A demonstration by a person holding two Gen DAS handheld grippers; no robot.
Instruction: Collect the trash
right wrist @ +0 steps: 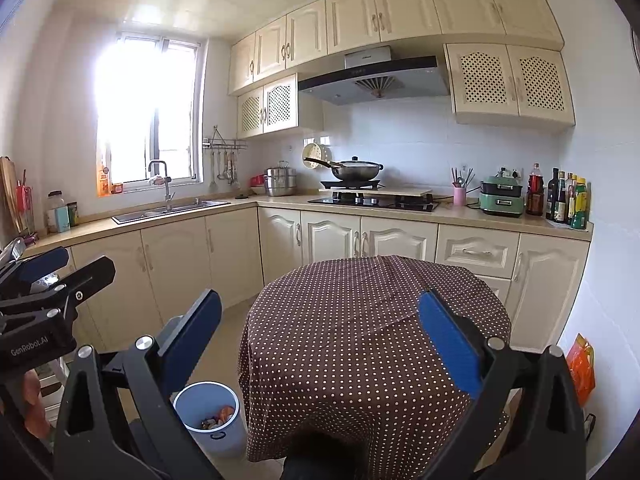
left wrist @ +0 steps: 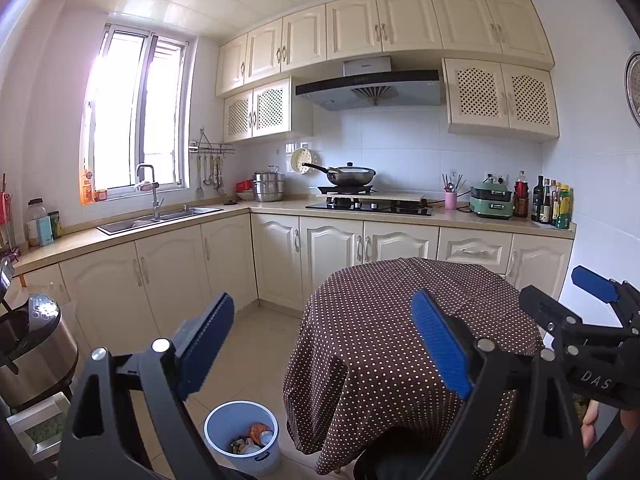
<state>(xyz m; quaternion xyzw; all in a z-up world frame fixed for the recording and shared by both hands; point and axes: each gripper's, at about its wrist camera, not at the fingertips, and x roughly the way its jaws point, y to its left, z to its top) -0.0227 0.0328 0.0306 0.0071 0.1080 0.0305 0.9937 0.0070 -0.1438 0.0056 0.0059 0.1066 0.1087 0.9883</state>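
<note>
Cream kitchen cabinets [left wrist: 224, 252] run behind us, with the sink [left wrist: 160, 216] at the left under the window and a wok [left wrist: 352, 174] on the stove further right. On the floor we see a pale blue bin [left wrist: 240, 436] holding trash [left wrist: 254, 440], just left of the round table [left wrist: 400, 320] in its brown dotted cloth. We hold the left gripper [left wrist: 324, 344] and the right gripper [right wrist: 320, 340] with jaws spread wide, gripping nothing.

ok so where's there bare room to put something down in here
The round table's brown polka-dot cloth is bare all over. The counter is free between the steel sink and the stacked steel steamer pot. The right end is crowded: pink utensil cup, green appliance, bottles. Floor space sits beside the pale blue bin.
</note>
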